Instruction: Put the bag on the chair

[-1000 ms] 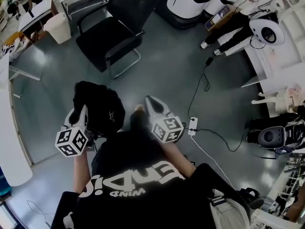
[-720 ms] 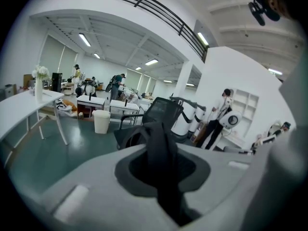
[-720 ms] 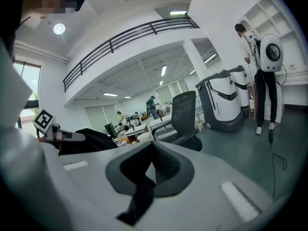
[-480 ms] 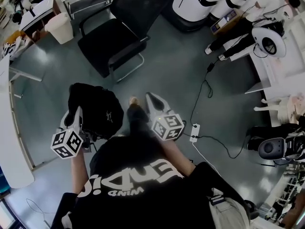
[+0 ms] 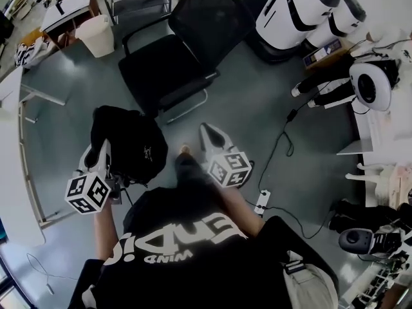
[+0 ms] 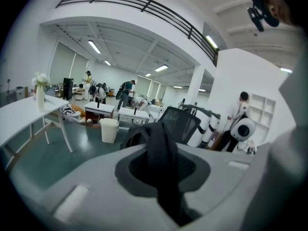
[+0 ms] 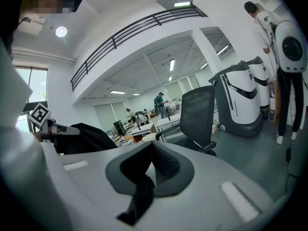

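A black bag (image 5: 132,143) hangs at the left in the head view, just above the floor. My left gripper (image 5: 96,154) is shut on the bag's black strap (image 6: 161,146), which rises out of the jaws and blocks the middle of the left gripper view. My right gripper (image 5: 206,132) is held to the right of the bag, apart from it, its jaws together and nothing between them. The black mesh office chair (image 5: 174,53) stands ahead of both grippers with its seat bare. The right gripper view shows the chair (image 7: 197,112) ahead and the bag (image 7: 84,138) at its left.
A white bin (image 5: 100,34) and white desks (image 5: 71,8) stand left of the chair. A long white table (image 5: 9,172) runs along the left. White robot bodies (image 5: 302,8) stand behind the chair. A power strip (image 5: 261,201) and its cable lie on the floor at right.
The person has walked toward the chair, which now lies lower and closer in the head view. Both grippers keep their places, and the bag stays hanging from the left one.
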`<state>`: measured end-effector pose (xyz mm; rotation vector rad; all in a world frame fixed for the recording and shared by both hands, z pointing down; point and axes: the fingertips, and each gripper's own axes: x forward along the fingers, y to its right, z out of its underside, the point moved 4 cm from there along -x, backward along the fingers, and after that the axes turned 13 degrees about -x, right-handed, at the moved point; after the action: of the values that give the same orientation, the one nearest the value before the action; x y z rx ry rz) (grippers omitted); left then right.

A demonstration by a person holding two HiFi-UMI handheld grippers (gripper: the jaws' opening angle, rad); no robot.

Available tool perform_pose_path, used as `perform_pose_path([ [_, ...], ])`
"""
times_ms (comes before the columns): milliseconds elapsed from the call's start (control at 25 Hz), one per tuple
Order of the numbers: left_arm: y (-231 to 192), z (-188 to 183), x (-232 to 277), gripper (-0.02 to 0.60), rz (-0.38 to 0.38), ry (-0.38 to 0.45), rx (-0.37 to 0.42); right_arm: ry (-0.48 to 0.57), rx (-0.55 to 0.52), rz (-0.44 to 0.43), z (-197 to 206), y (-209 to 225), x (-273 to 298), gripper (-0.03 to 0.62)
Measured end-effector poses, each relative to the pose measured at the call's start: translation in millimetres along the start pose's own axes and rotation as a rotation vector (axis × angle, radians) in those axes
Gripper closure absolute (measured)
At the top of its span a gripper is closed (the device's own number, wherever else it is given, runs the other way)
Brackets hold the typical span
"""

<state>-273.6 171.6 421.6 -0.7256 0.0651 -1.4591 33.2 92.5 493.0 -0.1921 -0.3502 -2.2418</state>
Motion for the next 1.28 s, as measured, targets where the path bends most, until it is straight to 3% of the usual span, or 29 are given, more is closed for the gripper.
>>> perform_pose_path([
  [440, 53.8, -122.6, 90.6, 0.526, -0.001, 0.196, 0.066, -0.013, -0.024, -0.093, -44.7, 74.6, 76.2, 0.592],
  [680, 87.4, -183.4, 140.3, 0.526, 0.06, 0.272, 0.107, -0.006, -0.033, -0.119, -64.7, 101.0, 108.4, 0.592],
  [1000, 107.0, -237.1, 209.6, 0.526, 0.202, 0.244, 0.163, 0.002, -0.004, -0.026, -73.4, 102.9, 135.7, 0.592],
  [1280, 124.6, -248.3, 282.7, 0.526, 0.311, 0.166, 0.194, 0.019, 0.038, 0.081, -76.7, 121.5, 143.7, 0.592],
])
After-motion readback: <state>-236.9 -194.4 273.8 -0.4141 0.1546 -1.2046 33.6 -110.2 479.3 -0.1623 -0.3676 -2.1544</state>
